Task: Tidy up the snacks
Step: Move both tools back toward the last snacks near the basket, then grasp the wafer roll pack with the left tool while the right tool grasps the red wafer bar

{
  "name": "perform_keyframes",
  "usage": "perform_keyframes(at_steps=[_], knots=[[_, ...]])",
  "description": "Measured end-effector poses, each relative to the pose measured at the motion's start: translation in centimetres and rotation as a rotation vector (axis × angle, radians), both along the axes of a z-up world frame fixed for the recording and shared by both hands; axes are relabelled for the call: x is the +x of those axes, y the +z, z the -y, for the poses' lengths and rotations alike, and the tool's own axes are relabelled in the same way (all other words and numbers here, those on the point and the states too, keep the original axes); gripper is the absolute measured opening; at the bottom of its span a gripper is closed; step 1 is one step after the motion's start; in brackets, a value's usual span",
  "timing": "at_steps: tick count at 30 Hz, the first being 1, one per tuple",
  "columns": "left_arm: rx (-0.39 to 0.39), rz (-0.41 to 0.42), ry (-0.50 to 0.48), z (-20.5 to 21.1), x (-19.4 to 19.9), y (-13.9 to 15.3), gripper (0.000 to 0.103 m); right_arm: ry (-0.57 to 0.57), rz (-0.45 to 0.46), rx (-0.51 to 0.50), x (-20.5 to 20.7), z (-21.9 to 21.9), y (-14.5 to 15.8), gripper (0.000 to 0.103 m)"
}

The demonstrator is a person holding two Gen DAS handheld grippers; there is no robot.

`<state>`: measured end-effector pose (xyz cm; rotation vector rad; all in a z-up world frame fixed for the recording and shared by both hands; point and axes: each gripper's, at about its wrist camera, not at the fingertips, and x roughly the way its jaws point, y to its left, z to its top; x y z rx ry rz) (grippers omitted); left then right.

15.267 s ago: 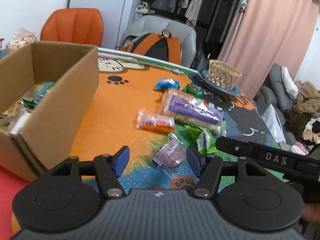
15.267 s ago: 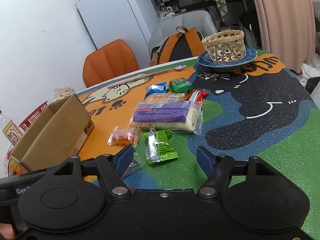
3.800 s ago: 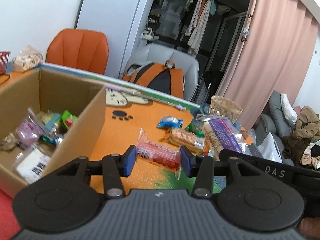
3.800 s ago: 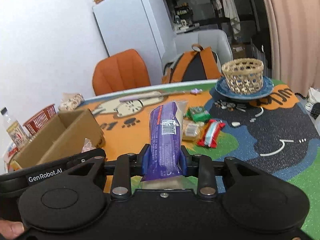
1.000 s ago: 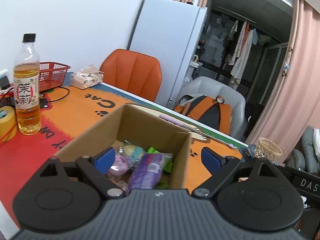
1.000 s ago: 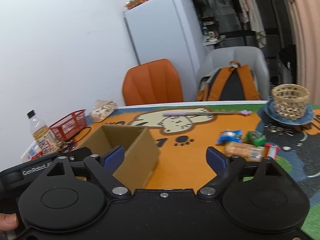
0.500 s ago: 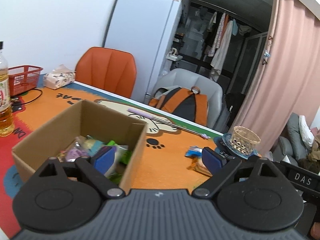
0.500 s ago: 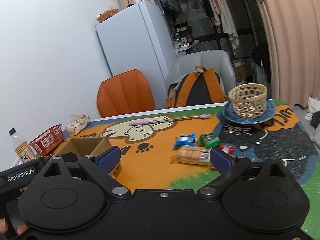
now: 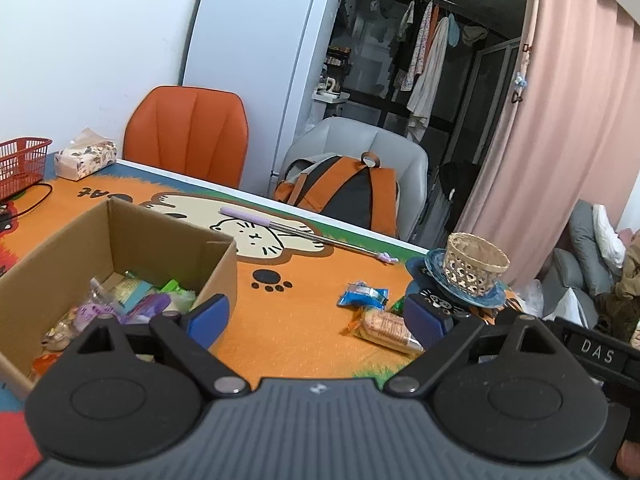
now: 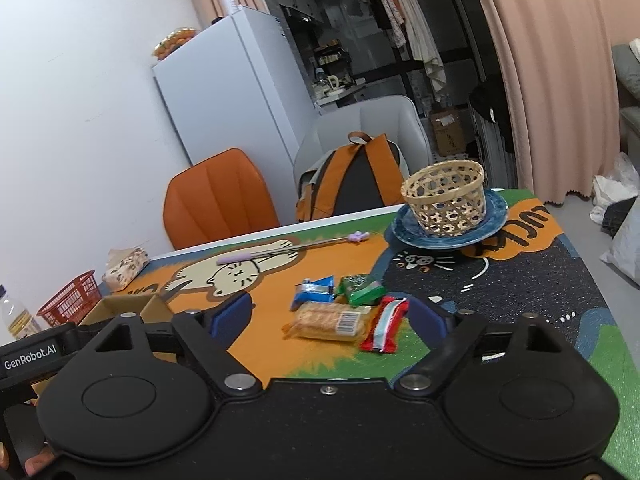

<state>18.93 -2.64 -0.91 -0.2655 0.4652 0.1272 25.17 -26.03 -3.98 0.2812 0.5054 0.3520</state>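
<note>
A cardboard box (image 9: 168, 248) at the left of the table holds several snack packs, a purple one (image 9: 148, 306) among them. Loose on the mat lie a biscuit pack (image 10: 330, 322), a blue pack (image 10: 314, 290), a green pack (image 10: 362, 288) and a red-and-white pack (image 10: 386, 330). My left gripper (image 9: 316, 318) is open and empty, between the box and the biscuit pack (image 9: 386, 330). My right gripper (image 10: 332, 318) hovers in front of the loose packs. Its jaws are closing, still wide apart, and nothing is pressed between them.
A woven basket (image 10: 444, 196) sits on a blue plate (image 10: 494, 220) at the far right. A purple-handled stick (image 10: 280, 254) lies across the mat. A red basket (image 9: 20, 164), a tissue pack (image 9: 84, 158), two chairs and an orange backpack (image 9: 340, 196) stand behind.
Both grippers have swung right, from the box toward the loose packs. The right gripper's fingers have drawn closer together. The bottle has left the left wrist view.
</note>
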Motion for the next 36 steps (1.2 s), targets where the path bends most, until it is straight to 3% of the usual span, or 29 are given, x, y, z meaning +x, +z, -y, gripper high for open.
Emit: perform_keyframes(at_steps=[19,28,36], knots=[[-0.050,-0.085,0.077,2.1,7.0,-2.0,0.093,0.003,-0.079,-0.051,6.1,-0.1,-2.6,0.060],[-0.053,-0.141,0.086,2.7,9.7,-4.2,0.093,0.001,-0.123,-0.057,7.8,0.0,-5.9,0.059],[-0.058,-0.171,0.064,3.6,11.9,-5.7,0.093,-0.001,-0.164,-0.101,8.8,-0.1,-7.9,0.051]])
